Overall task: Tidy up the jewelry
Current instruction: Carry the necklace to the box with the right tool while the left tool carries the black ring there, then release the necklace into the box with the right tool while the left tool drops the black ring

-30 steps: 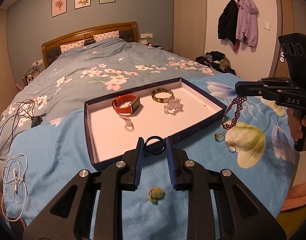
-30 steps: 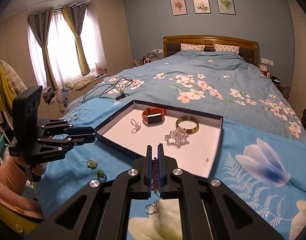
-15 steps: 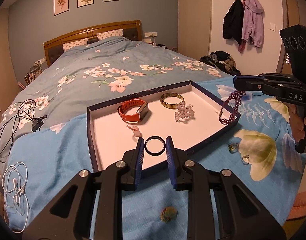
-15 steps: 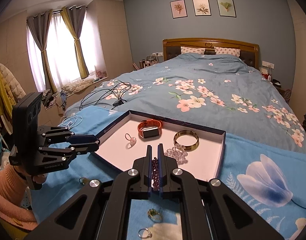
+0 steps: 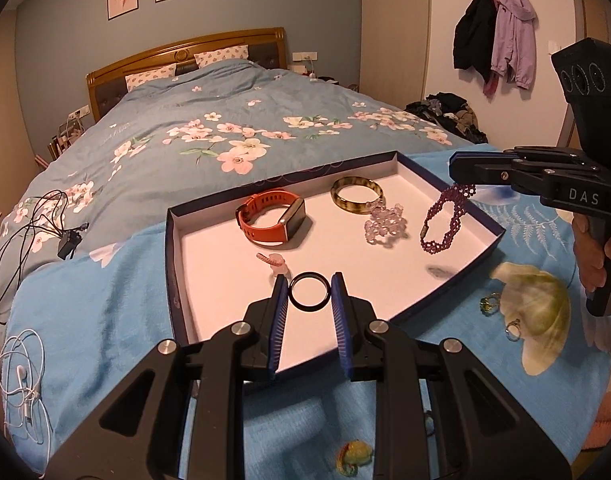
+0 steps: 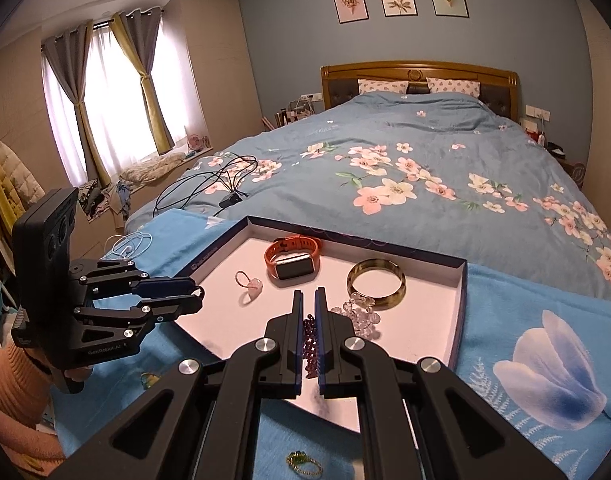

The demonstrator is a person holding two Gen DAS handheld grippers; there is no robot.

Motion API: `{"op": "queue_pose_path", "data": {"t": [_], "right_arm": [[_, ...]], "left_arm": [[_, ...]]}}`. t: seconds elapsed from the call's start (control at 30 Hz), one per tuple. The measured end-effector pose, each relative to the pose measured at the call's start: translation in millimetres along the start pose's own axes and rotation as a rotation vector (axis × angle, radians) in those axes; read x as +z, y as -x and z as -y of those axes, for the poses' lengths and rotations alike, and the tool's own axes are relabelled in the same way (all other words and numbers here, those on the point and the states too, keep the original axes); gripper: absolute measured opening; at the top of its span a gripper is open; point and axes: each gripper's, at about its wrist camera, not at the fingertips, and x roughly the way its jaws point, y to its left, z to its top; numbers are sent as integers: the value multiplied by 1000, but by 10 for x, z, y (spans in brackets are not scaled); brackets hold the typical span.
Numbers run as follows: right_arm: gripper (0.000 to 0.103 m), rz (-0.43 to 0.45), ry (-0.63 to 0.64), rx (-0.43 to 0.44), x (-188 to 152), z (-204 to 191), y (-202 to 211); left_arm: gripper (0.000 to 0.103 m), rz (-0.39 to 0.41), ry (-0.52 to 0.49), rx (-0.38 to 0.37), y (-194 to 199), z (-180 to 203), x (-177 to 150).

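Observation:
A dark blue tray [image 5: 171,248] with a white floor lies on the bed; it also shows in the right wrist view [image 6: 460,292]. In it are an orange watch [image 5: 271,216], a green-brown bangle [image 5: 357,198], a clear bead bracelet [image 5: 385,224] and a pink ring [image 5: 274,261]. My left gripper [image 5: 308,294] is shut on a black ring [image 5: 308,292], held above the tray's near part. My right gripper [image 6: 308,306] is shut on a purple bead bracelet [image 5: 445,216] that hangs over the tray's right side; it shows between the jaws in the right wrist view [image 6: 310,344].
Loose rings [image 5: 487,305] lie on the blue cloth right of the tray, and a green ring [image 6: 301,462] lies near me. A yellow-green trinket [image 5: 353,454] lies under my left gripper. Black cables [image 5: 29,228] and white earphones [image 5: 21,384] lie at left.
Both grippers have moved forward over the tray. The purple bracelet went from outside the tray's right rim to hanging over its white floor. The black ring now hangs above the tray.

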Motion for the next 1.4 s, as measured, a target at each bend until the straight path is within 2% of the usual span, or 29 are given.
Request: {"op": "queue_pose_path", "data": {"t": [0.27,0.67,1.4], "right_arm": [[4,-17,-17,13,29,24,-183],[4,-76,-57,-22,-79,190,-411],[7,-114,-100,-68,-161,335,-521]], "left_arm": [[22,-35,-3,14,-213,-15,38],[22,-103,11,14,-543,-73,29],[23,-158,43,-3,-772,-127,76]]}}
